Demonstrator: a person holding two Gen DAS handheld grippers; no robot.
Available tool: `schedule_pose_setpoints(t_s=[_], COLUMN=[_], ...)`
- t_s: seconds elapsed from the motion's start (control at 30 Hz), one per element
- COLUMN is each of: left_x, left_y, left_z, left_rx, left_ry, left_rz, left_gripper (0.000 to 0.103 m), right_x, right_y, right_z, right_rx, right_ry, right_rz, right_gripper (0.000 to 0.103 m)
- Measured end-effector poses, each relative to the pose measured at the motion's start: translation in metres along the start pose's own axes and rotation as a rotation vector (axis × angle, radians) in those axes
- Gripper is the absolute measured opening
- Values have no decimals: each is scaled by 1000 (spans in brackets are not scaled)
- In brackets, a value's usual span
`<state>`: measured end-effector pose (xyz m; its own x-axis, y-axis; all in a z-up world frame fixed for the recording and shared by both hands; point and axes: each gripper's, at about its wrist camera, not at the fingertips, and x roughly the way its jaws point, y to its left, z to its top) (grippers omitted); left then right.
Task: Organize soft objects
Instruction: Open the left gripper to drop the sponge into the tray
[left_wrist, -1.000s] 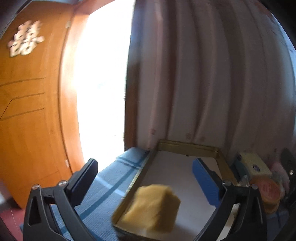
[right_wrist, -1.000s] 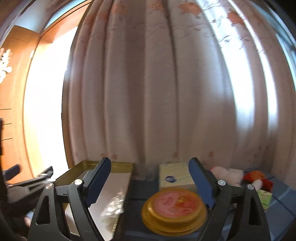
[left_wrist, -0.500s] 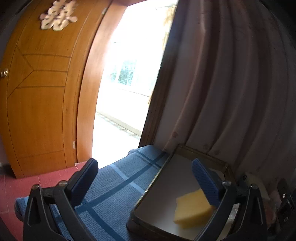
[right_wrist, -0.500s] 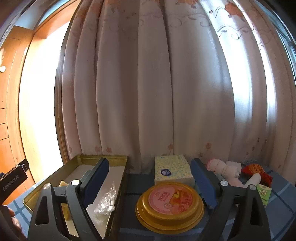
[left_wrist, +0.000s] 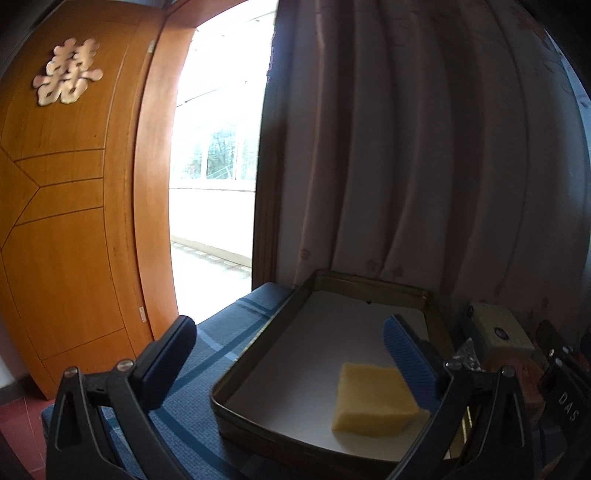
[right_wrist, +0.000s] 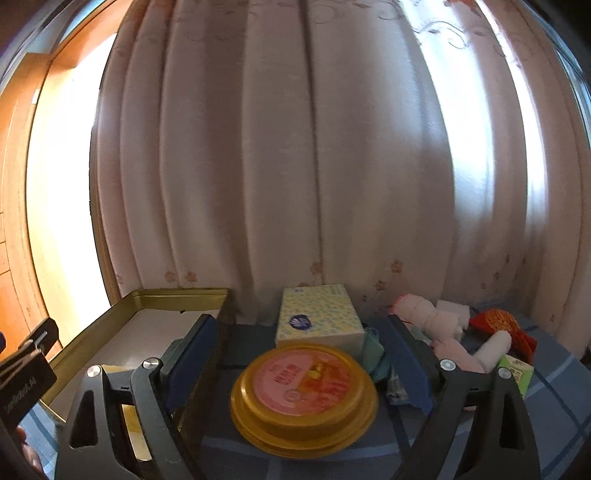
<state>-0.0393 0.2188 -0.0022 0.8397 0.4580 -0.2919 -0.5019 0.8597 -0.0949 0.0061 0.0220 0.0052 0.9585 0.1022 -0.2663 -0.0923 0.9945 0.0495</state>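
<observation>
Gold-rimmed tin tray (left_wrist: 369, 284) already holds 1 yellow sponge (left_wrist: 373, 400), so with left gripper (left_wrist: 291, 354) and right gripper (right_wrist: 303, 354) both wide open and empty, the next pick is likely the rolled cloths (right_wrist: 428, 317) right of the tray.

right gripper (right_wrist: 301, 354) wide apart | round tin (right_wrist: 303, 394) between | tray (right_wrist: 177, 295) left

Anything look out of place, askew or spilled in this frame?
Nothing spilled or damaged. The yellow sponge lies flat in the gold tray; rolled towels and red cloth sit in a loose, unsorted heap at right.
</observation>
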Motion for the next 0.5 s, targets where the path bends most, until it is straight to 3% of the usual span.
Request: schedule_pose_setpoints(t_s=[0.5], left_x=[-18], left_y=[-45], left_z=[-12], left_rx=[84], left_ry=[3], left_rz=[-88], left_gripper=[103], right_x=[-8], right_y=[-43], right_z=[0], right_rx=[14], right_ry=[-3], right_rz=[-59], right_gripper=[91])
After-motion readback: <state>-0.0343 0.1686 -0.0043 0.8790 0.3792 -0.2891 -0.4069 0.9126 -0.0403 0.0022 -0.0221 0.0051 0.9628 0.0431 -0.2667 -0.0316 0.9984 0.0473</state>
